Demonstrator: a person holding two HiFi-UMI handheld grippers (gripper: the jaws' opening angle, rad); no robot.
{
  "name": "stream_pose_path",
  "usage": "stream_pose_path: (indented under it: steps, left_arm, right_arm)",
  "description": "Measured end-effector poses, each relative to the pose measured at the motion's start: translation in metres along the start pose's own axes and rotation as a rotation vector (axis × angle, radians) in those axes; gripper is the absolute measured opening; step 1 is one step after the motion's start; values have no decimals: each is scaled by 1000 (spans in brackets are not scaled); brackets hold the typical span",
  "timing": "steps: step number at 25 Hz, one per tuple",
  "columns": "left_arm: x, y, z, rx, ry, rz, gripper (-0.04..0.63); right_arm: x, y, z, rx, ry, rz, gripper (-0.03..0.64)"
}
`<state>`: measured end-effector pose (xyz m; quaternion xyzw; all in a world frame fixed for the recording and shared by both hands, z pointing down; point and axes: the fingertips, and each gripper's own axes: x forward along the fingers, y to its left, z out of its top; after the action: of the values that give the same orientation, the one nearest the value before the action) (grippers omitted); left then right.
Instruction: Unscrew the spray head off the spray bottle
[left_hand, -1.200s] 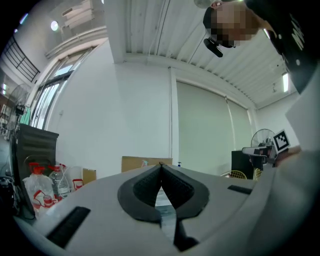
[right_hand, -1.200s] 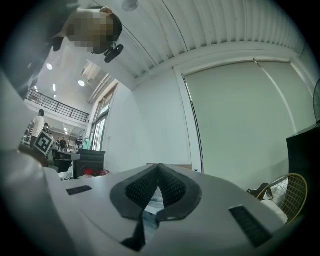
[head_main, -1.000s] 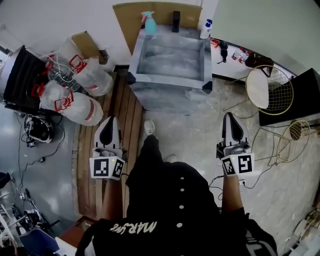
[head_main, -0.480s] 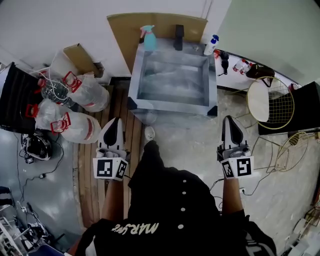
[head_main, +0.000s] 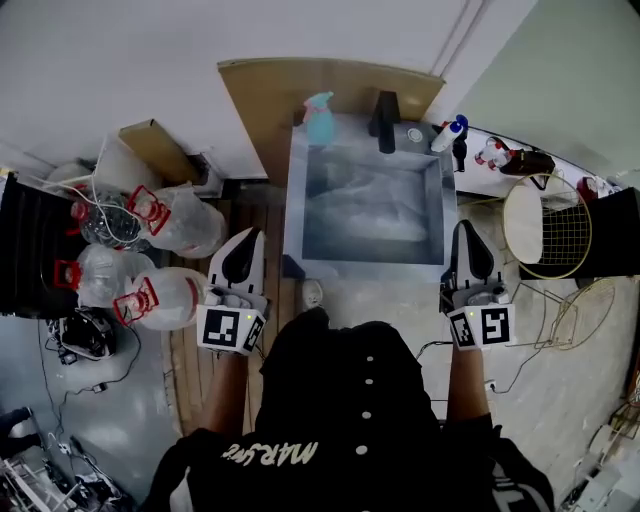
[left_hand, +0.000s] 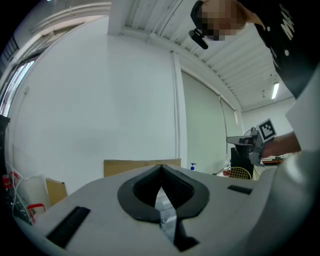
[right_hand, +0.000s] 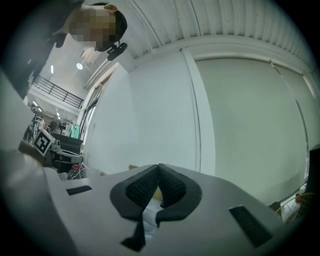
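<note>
A teal spray bottle (head_main: 319, 117) with a pinkish spray head stands at the back left corner of a grey sink unit (head_main: 296, 215). A white bottle with a blue spray head (head_main: 449, 133) leans at the sink's back right corner and shows small in the left gripper view as the blue-topped bottle (left_hand: 192, 167). My left gripper (head_main: 246, 247) hangs shut and empty, left of the sink's front. My right gripper (head_main: 467, 240) is shut and empty at the sink's front right corner. Both gripper views look at the wall over closed jaws.
A black faucet (head_main: 385, 107) rises at the sink's back edge. A brown board (head_main: 270, 100) leans on the wall behind it. Big water jugs with red handles (head_main: 165, 297) lie at the left. A round wire stool (head_main: 545, 225) and cables are at the right.
The person has stepped toward the sink, which now lies closer between the two grippers. Both grippers stay shut and have risen slightly forward.
</note>
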<state>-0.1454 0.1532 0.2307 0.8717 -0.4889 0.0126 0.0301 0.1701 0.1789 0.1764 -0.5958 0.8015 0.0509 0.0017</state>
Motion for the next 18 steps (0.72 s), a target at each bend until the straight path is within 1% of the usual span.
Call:
stream_pose_path:
  steps: [3,7,10,14,18]
  left_arm:
    - [24,15,-4,12,18,-46,26]
    - [53,26,-18,5,52,-80,26]
    - [73,31,-22,17,61,-78,26]
    - [98,35,-26,7,77,-69,28]
    - [134,41,-41,26,119,-88,28]
  right_arm:
    - [25,0,1,-11,9,-4,11]
    - [46,-3,-8,-7,24,9,11]
    - [66,-8,-13,-7,34,37,11]
    - [97,-17,-21,11,52,80,11]
    - [141,-21,-33,23,79,140,11]
